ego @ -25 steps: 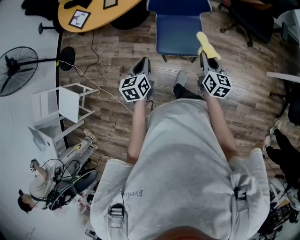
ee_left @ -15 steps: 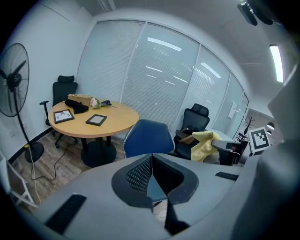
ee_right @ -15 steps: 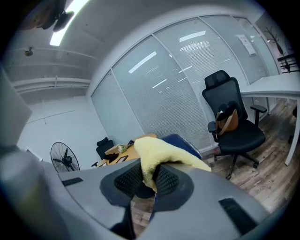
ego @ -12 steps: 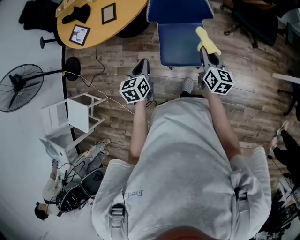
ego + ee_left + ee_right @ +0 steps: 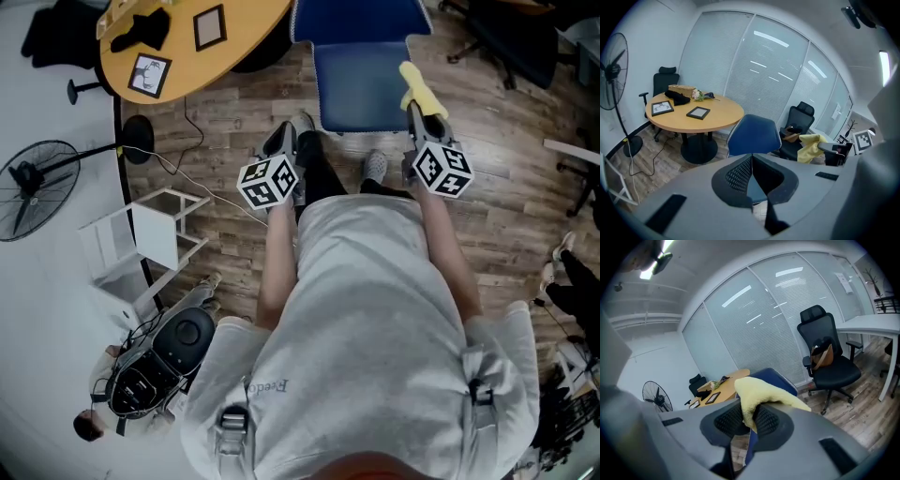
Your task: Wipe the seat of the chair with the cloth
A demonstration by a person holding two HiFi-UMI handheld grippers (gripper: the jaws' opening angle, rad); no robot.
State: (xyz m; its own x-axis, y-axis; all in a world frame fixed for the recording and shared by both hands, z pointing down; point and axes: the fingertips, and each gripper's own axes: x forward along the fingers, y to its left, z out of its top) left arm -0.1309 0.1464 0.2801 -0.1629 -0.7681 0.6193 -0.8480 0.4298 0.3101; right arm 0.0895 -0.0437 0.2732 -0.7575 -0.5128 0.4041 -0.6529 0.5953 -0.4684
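The blue chair's seat (image 5: 361, 82) lies just ahead of me in the head view; its blue backrest (image 5: 753, 136) fills the middle of the left gripper view. My right gripper (image 5: 418, 112) is shut on a yellow cloth (image 5: 418, 90), which hangs in the air by the seat's right front corner. In the right gripper view the cloth (image 5: 761, 393) bulges up out of the pinched jaws (image 5: 749, 422). My left gripper (image 5: 286, 141) hovers over the floor left of the seat, its jaws (image 5: 751, 157) shut with nothing between them. The cloth (image 5: 810, 146) also shows there at right.
A round wooden table (image 5: 187, 42) with picture frames stands left of the chair. A floor fan (image 5: 37, 173) and a white stool (image 5: 141, 230) stand at the left, with a cable on the wood floor. A black office chair (image 5: 827, 357) stands to the right. A person crouches at lower left.
I have stepped toward the chair: a dark leg and shoe now show between the grippers. Both grippers keep their hold and spacing, the cloth still up by the seat's right corner.
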